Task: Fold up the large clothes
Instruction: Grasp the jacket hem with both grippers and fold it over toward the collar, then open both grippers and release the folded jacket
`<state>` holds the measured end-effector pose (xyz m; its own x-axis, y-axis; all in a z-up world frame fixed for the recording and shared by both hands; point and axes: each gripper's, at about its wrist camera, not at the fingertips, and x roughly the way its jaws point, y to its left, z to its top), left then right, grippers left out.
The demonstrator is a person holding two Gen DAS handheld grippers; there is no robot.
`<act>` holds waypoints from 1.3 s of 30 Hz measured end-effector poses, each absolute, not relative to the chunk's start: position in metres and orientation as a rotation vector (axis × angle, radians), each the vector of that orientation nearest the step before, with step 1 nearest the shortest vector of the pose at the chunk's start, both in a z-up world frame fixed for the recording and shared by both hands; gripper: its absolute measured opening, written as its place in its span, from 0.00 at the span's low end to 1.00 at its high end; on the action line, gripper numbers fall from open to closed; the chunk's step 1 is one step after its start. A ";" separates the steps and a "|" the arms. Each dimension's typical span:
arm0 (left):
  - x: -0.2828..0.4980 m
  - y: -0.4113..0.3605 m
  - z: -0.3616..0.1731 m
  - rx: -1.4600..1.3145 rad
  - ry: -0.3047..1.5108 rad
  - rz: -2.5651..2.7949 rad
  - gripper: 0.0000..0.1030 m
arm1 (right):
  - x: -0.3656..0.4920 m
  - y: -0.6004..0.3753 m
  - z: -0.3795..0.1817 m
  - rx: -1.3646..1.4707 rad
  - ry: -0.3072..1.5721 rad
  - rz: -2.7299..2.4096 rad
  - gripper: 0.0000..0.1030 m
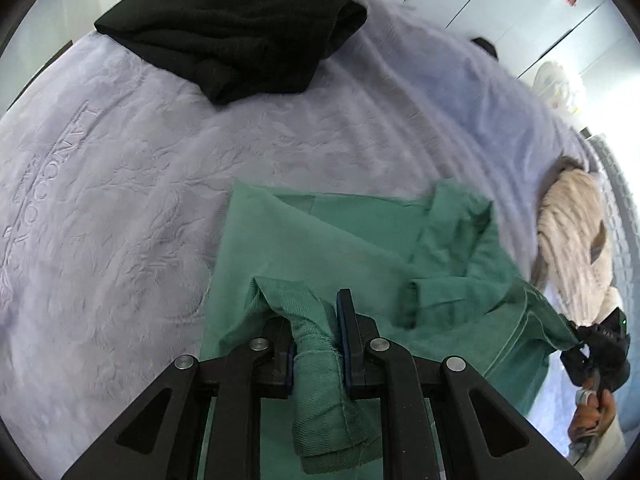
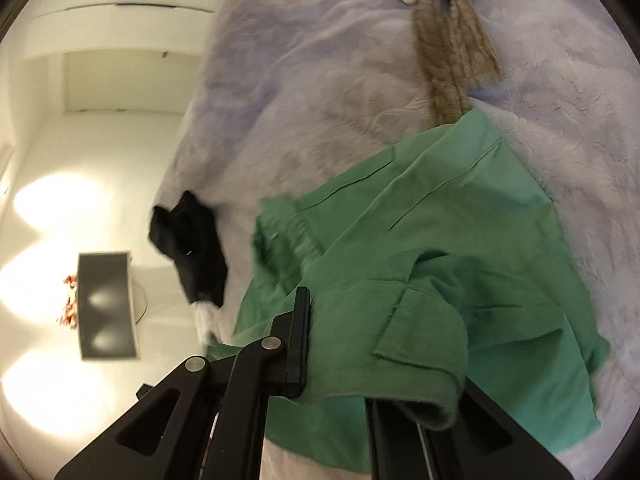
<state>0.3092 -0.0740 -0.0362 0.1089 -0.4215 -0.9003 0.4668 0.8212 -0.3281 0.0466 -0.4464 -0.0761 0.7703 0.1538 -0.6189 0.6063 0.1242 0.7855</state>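
Green twill garment (image 1: 360, 248) clamped by both grippers
Bunched cloth is pinched by left gripper (image 1: 318, 344) and right gripper (image 2: 360, 344); black knit (image 1: 240, 32) lies beyond on embossed lilac bedspread (image 1: 120, 184).

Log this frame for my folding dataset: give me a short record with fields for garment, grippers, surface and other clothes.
garment: green garment, partly bunched, lying on the bed
left gripper: shut on a rolled green edge
right gripper: shut on a green fold that hides one finger
surface: lavender bedspread
other clothes: black garment folded at far side; cream knit garment beside the green one
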 end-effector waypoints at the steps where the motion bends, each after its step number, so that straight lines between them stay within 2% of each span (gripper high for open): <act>1: 0.310 -0.075 -0.039 0.059 1.309 -0.642 0.20 | 0.051 -0.449 -0.082 1.442 0.674 -0.382 0.11; 6: 0.310 -0.076 -0.040 0.088 1.306 -0.647 0.20 | 0.062 -0.460 -0.090 1.441 0.722 -0.407 0.13; 8: 0.309 -0.075 -0.036 0.095 1.299 -0.656 0.24 | 0.062 -0.461 -0.086 1.407 0.734 -0.399 0.20; 9: 0.309 -0.076 -0.034 0.096 1.295 -0.660 0.31 | 0.059 -0.462 -0.083 1.388 0.731 -0.399 0.37; 10: 0.309 -0.076 -0.031 0.093 1.283 -0.669 0.55 | 0.055 -0.464 -0.080 1.375 0.725 -0.403 0.61; 11: 0.309 -0.076 -0.027 0.096 1.263 -0.658 0.88 | 0.050 -0.467 -0.073 1.348 0.698 -0.420 0.69; 12: 0.308 -0.074 -0.020 0.114 1.221 -0.625 0.98 | 0.045 -0.470 -0.068 1.326 0.674 -0.436 0.73; 13: 0.306 -0.072 -0.012 0.128 1.163 -0.604 0.99 | 0.040 -0.473 -0.063 1.314 0.666 -0.446 0.73; 17: 0.310 -0.069 -0.012 0.146 1.172 -0.580 0.99 | 0.027 -0.478 -0.061 1.269 0.718 -0.512 0.74; 22: 0.302 -0.058 -0.039 0.182 1.230 -0.519 0.99 | 0.021 -0.471 -0.076 1.168 0.870 -0.615 0.73; 25: 0.291 -0.050 -0.063 0.226 1.271 -0.482 0.99 | 0.022 -0.465 -0.097 1.081 1.002 -0.700 0.66; 28: 0.281 -0.038 -0.076 0.280 1.286 -0.448 0.99 | 0.014 -0.464 -0.122 0.986 1.143 -0.810 0.65; 34: 0.270 -0.005 -0.069 0.248 1.306 -0.506 0.99 | -0.024 -0.454 -0.105 1.005 1.052 -0.854 0.67; 37: 0.264 0.010 -0.067 0.163 1.363 -0.603 0.89 | -0.043 -0.432 -0.087 1.029 0.979 -0.799 0.67; 39: 0.259 0.013 -0.070 0.152 1.385 -0.638 0.89 | -0.061 -0.412 -0.082 1.086 0.944 -0.764 0.68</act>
<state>0.2591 0.0135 -0.0698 0.0476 -0.3298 -0.9428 0.5020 0.8240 -0.2629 -0.0607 -0.4119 -0.0824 0.4117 -0.0591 -0.9094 0.8769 0.2974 0.3777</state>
